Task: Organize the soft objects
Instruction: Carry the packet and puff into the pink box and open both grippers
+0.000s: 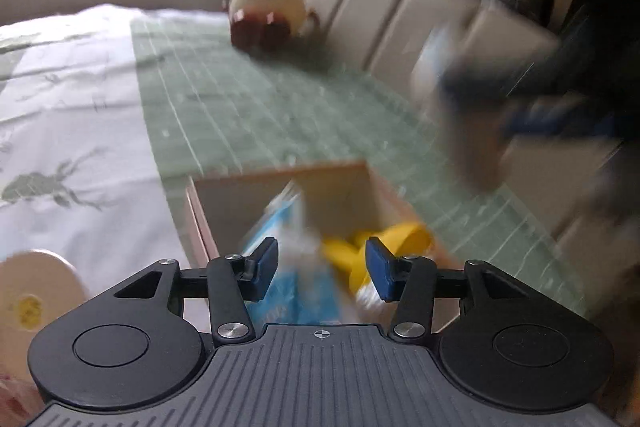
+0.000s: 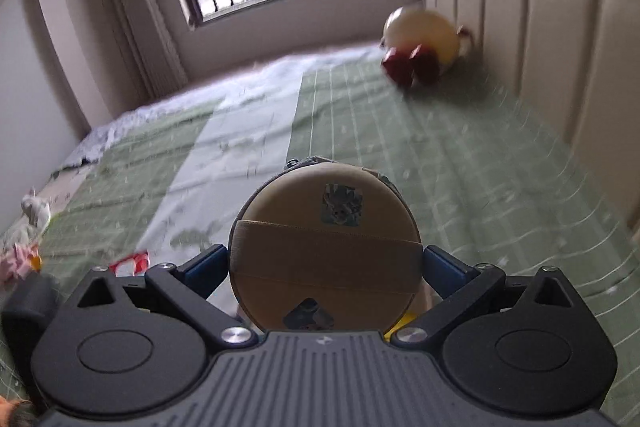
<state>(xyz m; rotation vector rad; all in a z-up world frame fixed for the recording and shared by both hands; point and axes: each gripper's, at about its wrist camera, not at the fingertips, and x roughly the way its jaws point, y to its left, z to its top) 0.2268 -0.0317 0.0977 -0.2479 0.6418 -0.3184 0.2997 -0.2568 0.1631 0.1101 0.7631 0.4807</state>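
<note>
Gripping the round tan cushion (image 2: 325,251) in your right claw (image 2: 325,263) for the cardboard box (image 1: 280,187); left claw (image 1: 322,267) hangs open above it, empty.

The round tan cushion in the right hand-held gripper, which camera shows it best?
The right wrist view: the round tan cushion fills the centre, sharp, clamped between the right hand-held gripper's fingers. The left wrist view shows only a blurred grey-tan shape at right, probably the same cushion.
</note>
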